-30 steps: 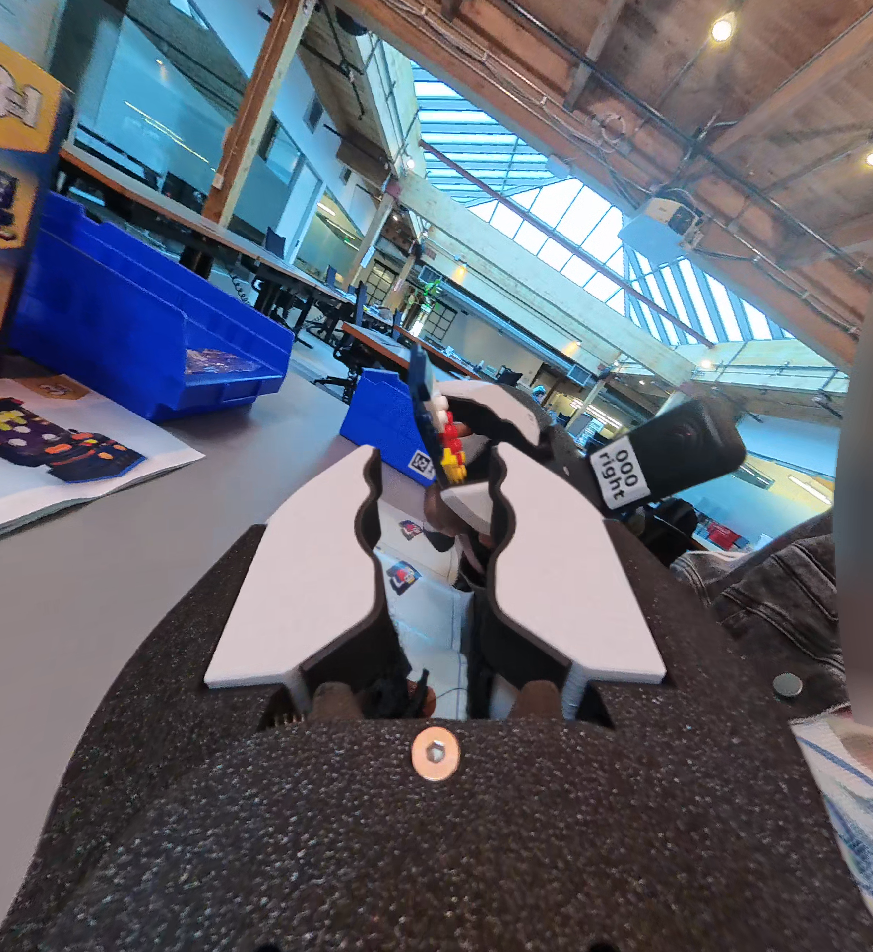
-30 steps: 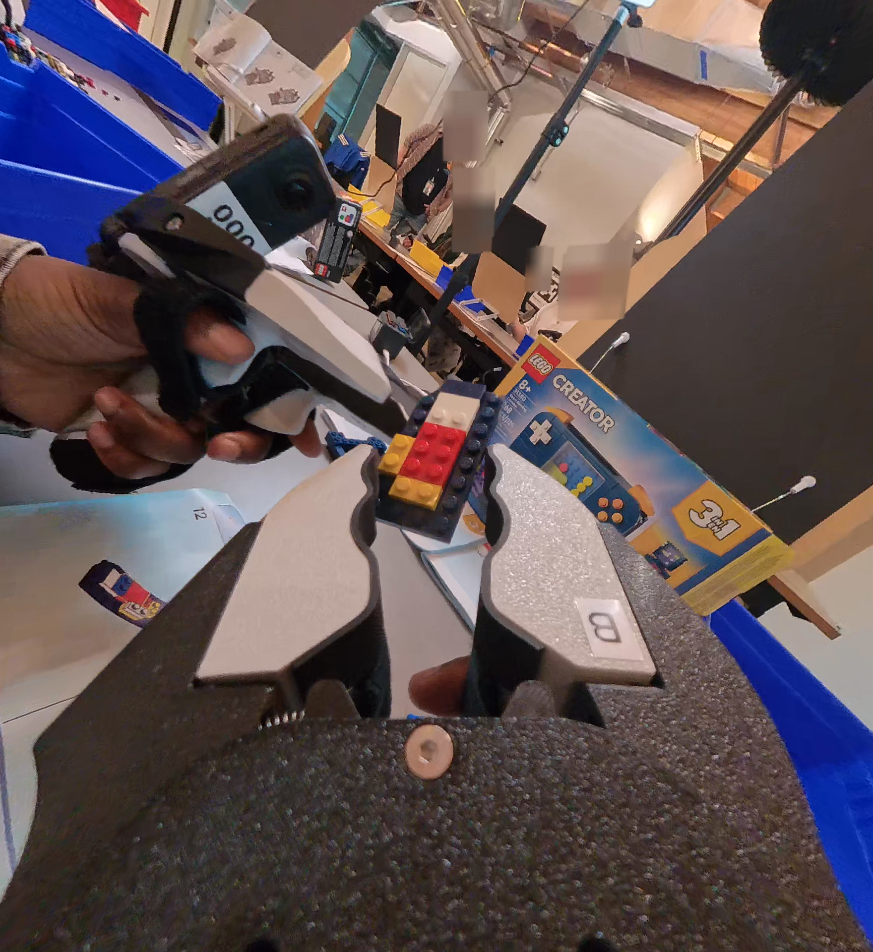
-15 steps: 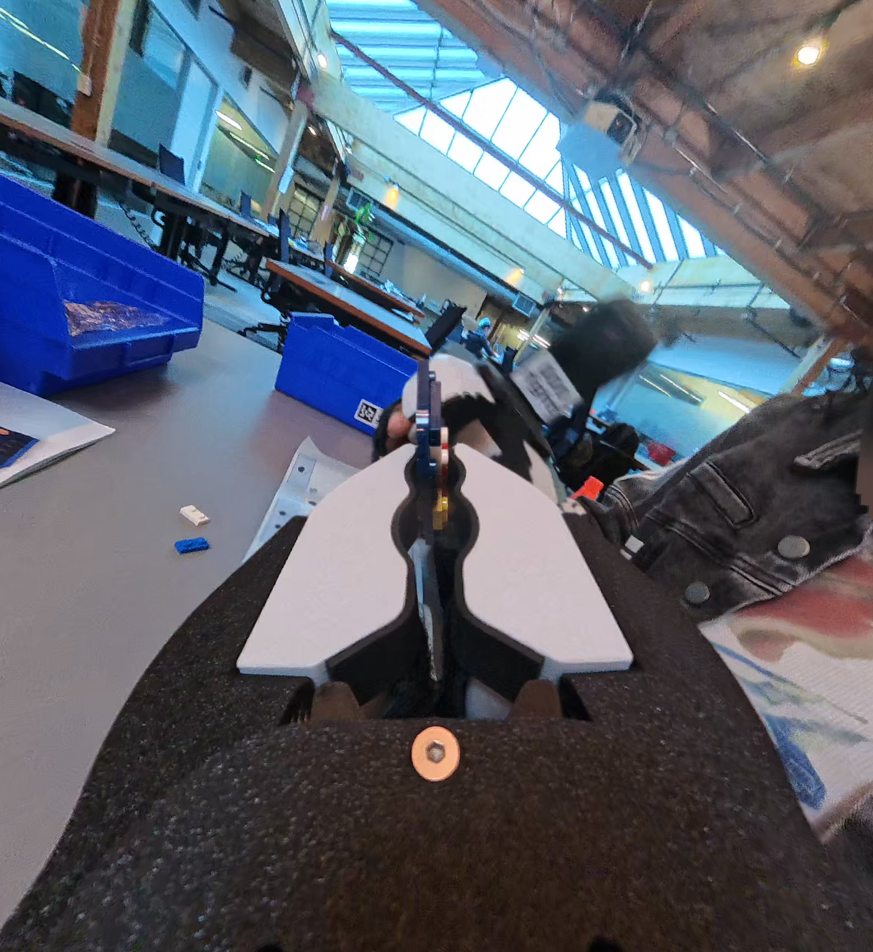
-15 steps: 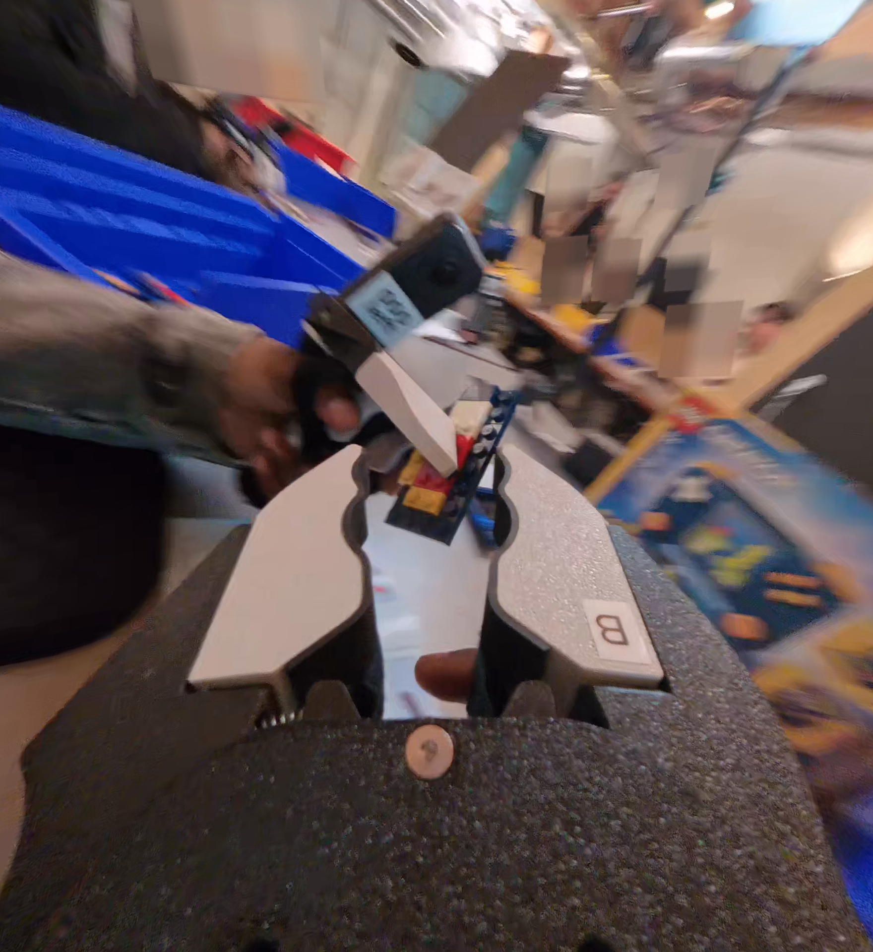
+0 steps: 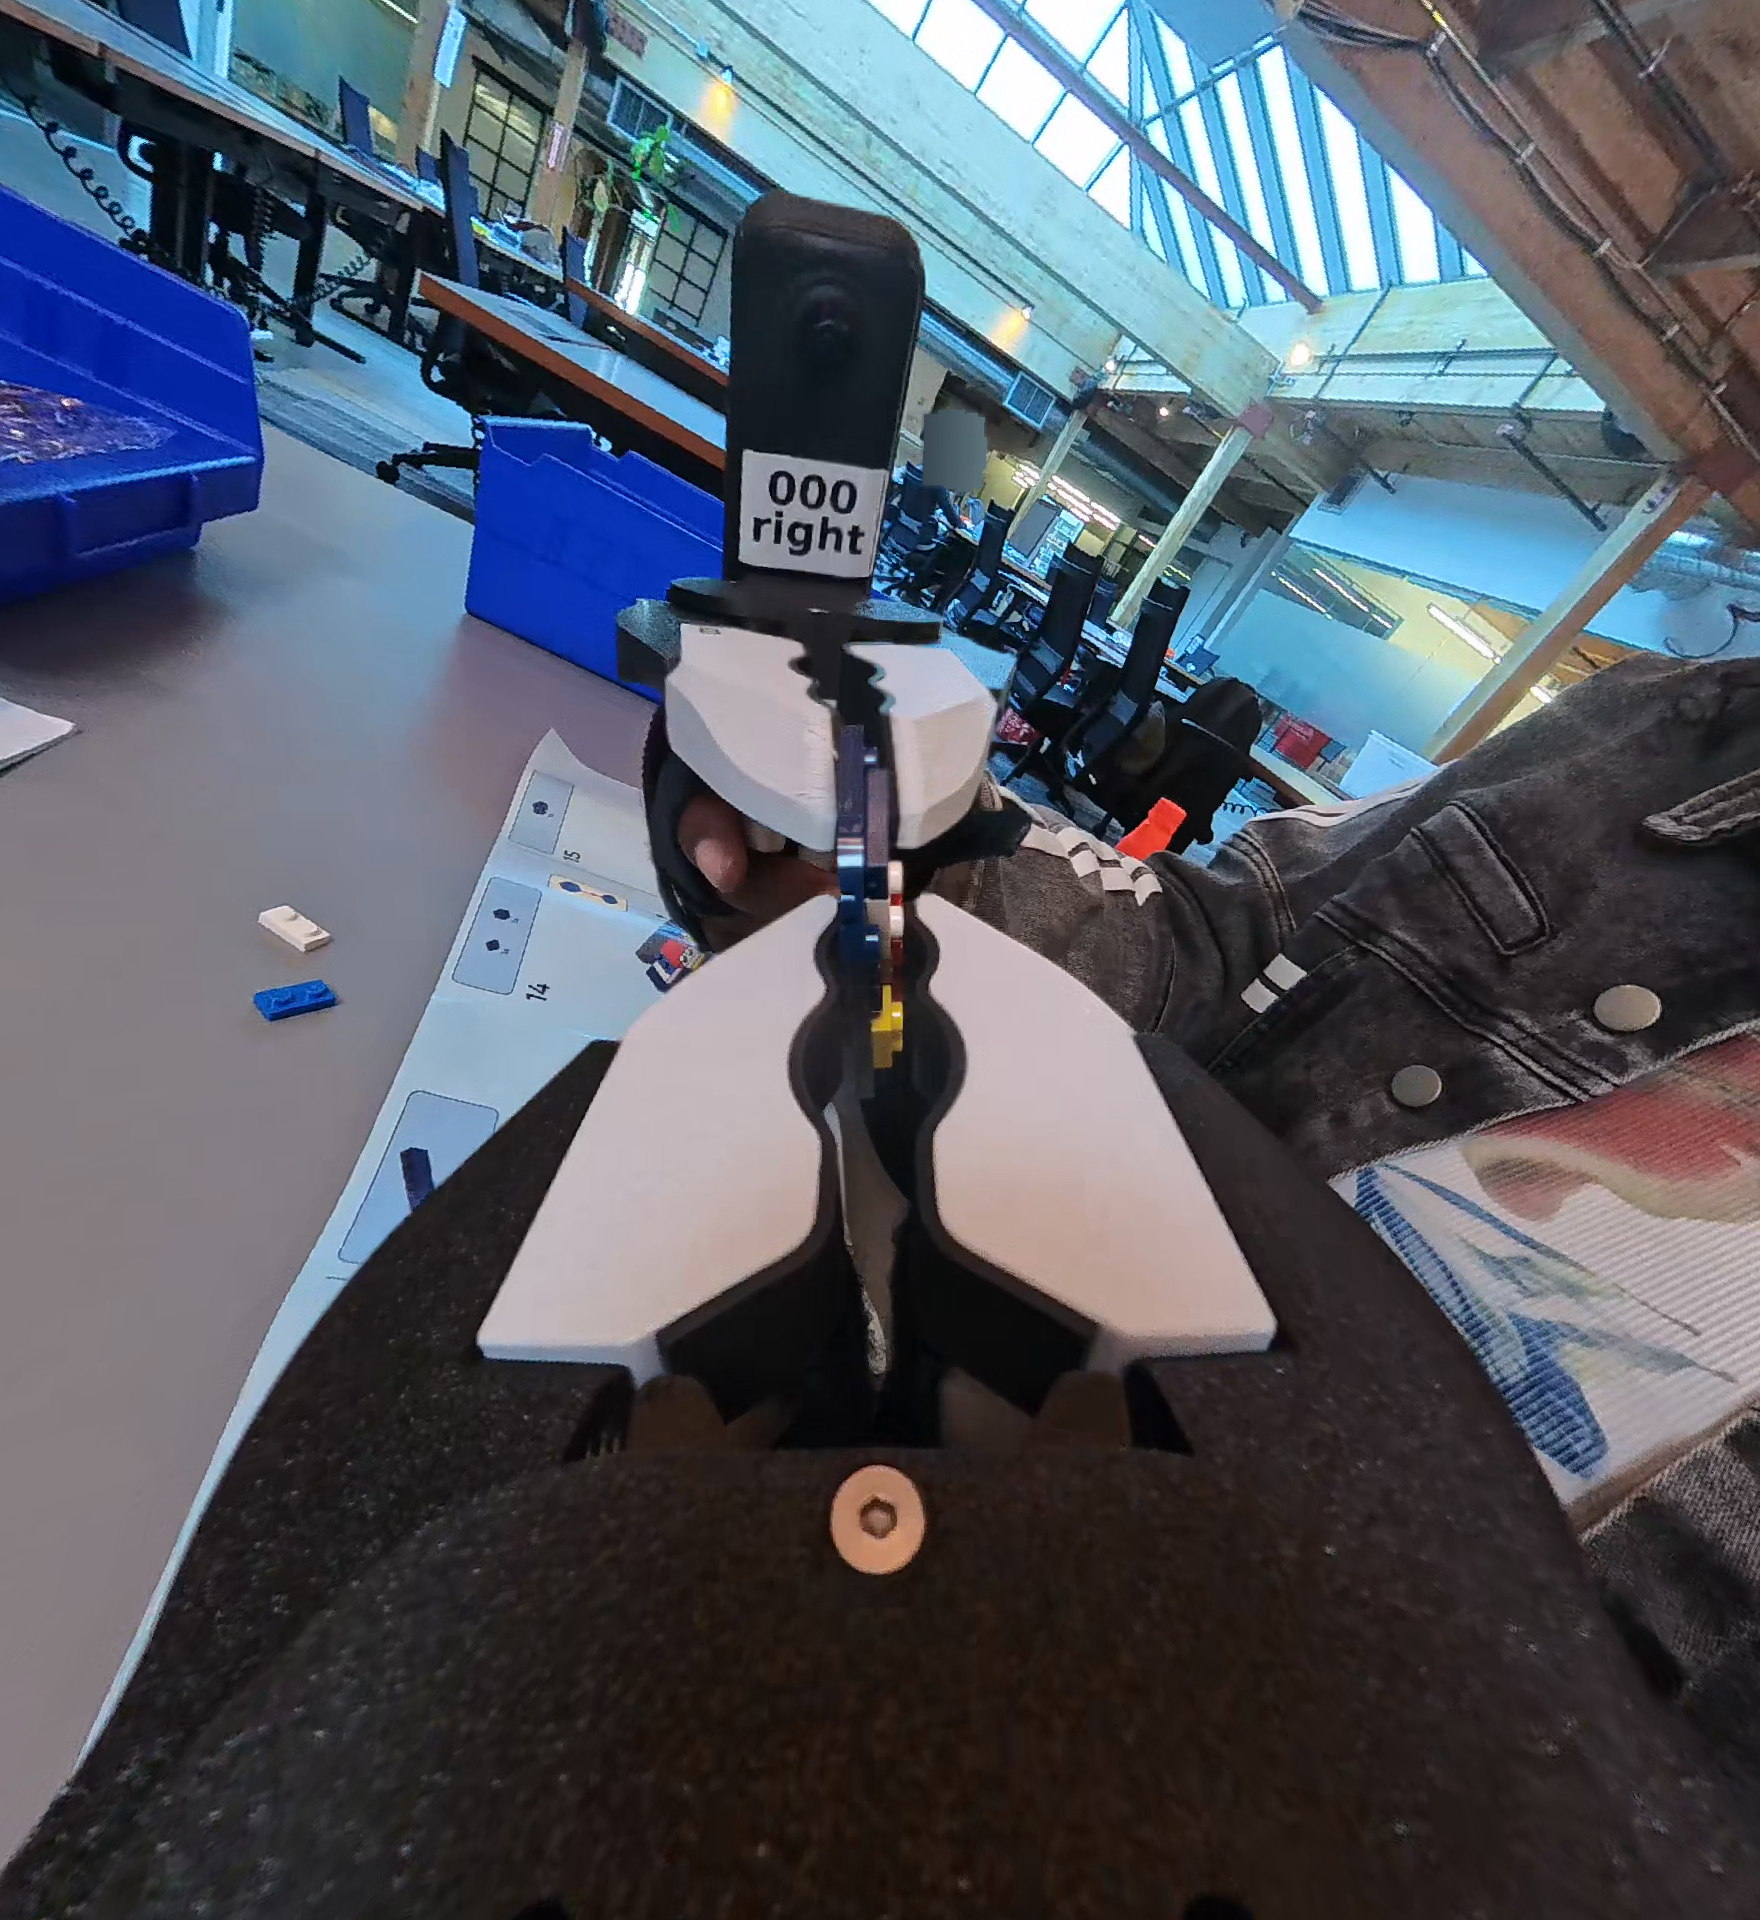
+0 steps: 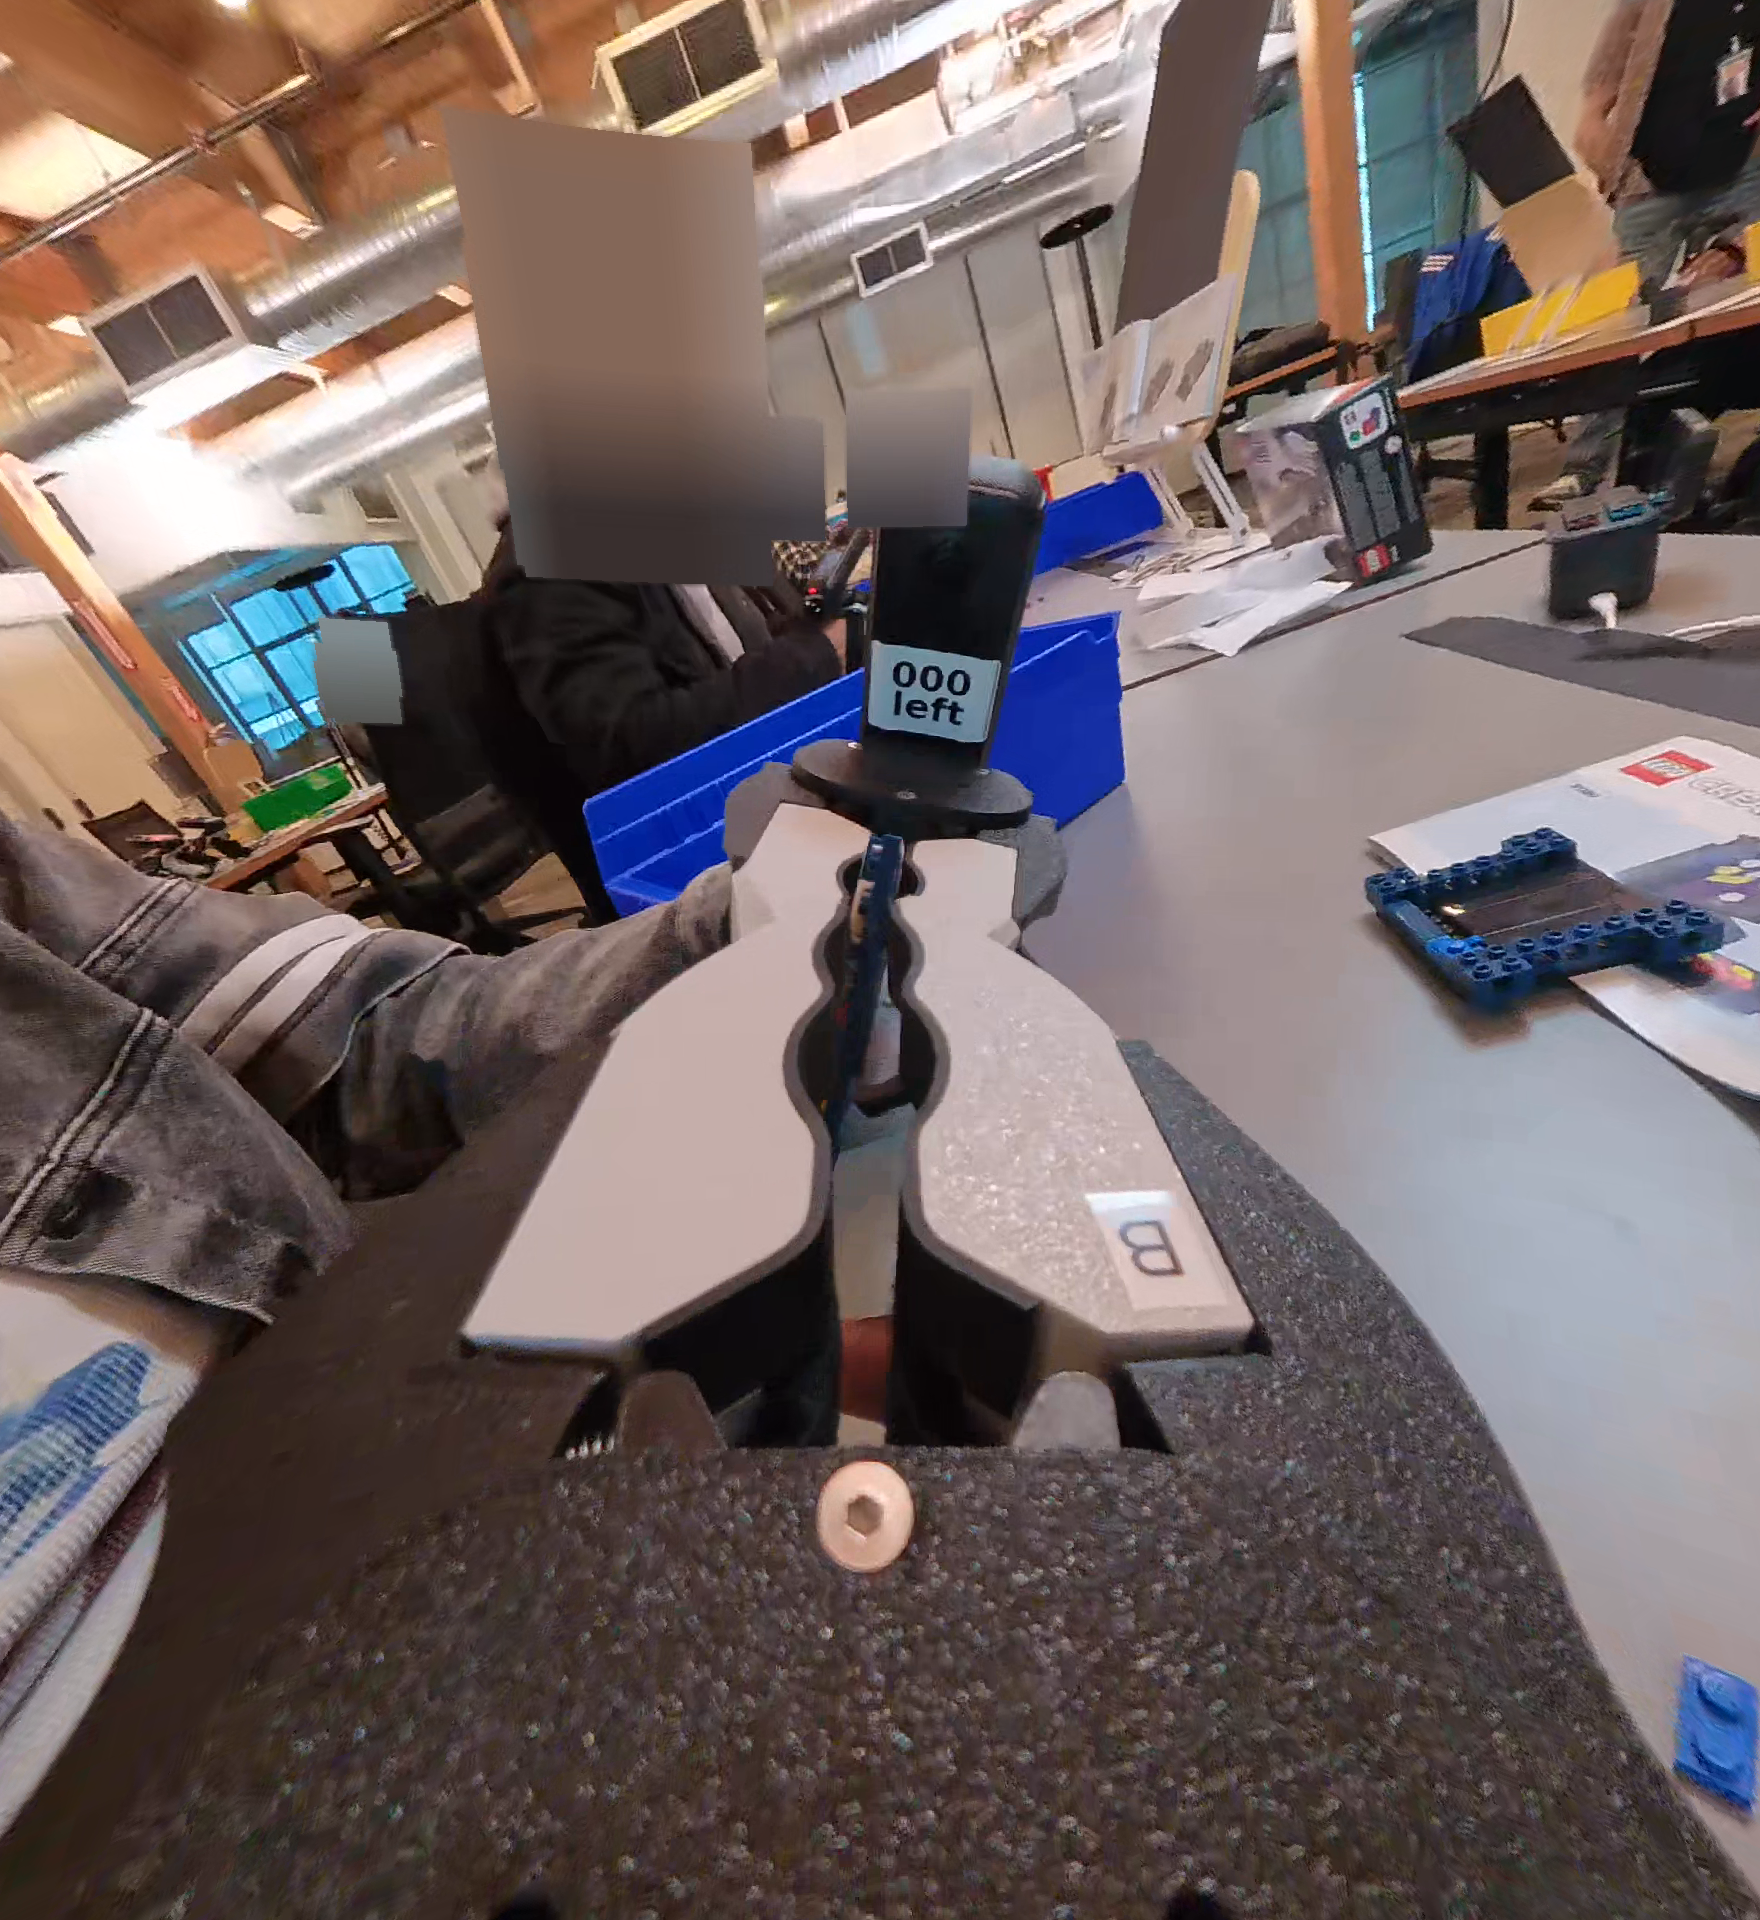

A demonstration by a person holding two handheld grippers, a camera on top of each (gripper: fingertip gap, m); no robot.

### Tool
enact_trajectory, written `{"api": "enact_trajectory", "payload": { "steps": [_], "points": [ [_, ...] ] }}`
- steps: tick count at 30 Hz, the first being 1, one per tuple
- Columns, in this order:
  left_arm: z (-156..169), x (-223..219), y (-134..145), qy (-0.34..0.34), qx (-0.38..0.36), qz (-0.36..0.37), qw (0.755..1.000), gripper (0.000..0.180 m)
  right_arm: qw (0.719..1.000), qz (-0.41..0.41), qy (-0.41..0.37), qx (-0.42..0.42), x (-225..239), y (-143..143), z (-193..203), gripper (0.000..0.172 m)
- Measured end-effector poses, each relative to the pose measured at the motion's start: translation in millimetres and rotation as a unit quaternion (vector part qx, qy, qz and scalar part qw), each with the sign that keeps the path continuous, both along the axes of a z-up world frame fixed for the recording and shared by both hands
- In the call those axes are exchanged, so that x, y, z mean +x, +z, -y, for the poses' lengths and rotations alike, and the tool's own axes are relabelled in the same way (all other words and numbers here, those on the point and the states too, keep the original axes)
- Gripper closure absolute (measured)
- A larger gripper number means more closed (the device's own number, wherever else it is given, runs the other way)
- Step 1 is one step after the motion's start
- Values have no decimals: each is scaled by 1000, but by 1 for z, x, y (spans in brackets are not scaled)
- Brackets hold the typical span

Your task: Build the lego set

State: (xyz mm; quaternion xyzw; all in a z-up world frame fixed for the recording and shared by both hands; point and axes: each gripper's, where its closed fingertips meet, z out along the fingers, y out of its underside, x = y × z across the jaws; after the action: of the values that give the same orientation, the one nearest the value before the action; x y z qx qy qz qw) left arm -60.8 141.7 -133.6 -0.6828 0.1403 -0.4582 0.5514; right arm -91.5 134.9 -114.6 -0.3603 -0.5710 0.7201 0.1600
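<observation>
Blue brick plate (image 5: 860,831) edge-on, btwn both grippers.

The left gripper (image 5: 871,935) and the right gripper (image 6: 868,940) face each other, tip to tip. Both sets of fingers (image 5: 710,1091) are squeezed almost together, held up off the worktop.

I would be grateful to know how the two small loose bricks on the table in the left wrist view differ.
The white brick is pale and lies farther away; the blue brick is bright blue and lies nearer. Both are small flat pieces lying apart on the grey table, left of the booklet.
</observation>
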Motion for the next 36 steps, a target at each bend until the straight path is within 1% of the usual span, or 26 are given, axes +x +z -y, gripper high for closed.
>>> {"api": "enact_trajectory", "payload": {
  "steps": [8, 10, 13, 17, 22, 24, 30, 33, 34, 36],
  "points": [
    [1, 4, -4, -8, -3, -18, 1000, 173, 1000, 5, 10, -14, 1, 0, -1, 163],
    [0, 4, -5, -7, -3, -23, 1000, 173, 1000, 6, 13, -12, 3, -1, -2, 167],
    [-3, 1, -5, 13, 13, -37, 999, 171, 1000, 0, 4, -7, 3, 1, -3, 167],
    [-4, -5, 5, 41, 54, -43, 997, 172, 1000, -2, 8, -27, 4, 4, -5, 168],
    [-4, -5, 5, 56, 74, -84, 992, 173, 1000, -8, 4, -19, 4, 5, -4, 168],
    [-5, -7, 4, 67, 82, -105, 989, 173, 1000, 0, 1, -29, 3, 5, -4, 167],
    [-8, -11, 0, 96, 98, -166, 976, 173, 999, 22, -5, -43, 1, 2, -6, 167],
    [-9, -14, -2, 111, 113, -211, 965, 173, 998, 37, 0, -59, 1, 1, -6, 167],
    [-8, -14, -2, 111, 116, -217, 963, 173, 997, 39, 4, -64, 1, 1, -5, 167],
    [-6, -12, -2, 99, 111, -206, 967, 173, 998, 34, 8, -57, 2, 1, -4, 167]
  ]
}}
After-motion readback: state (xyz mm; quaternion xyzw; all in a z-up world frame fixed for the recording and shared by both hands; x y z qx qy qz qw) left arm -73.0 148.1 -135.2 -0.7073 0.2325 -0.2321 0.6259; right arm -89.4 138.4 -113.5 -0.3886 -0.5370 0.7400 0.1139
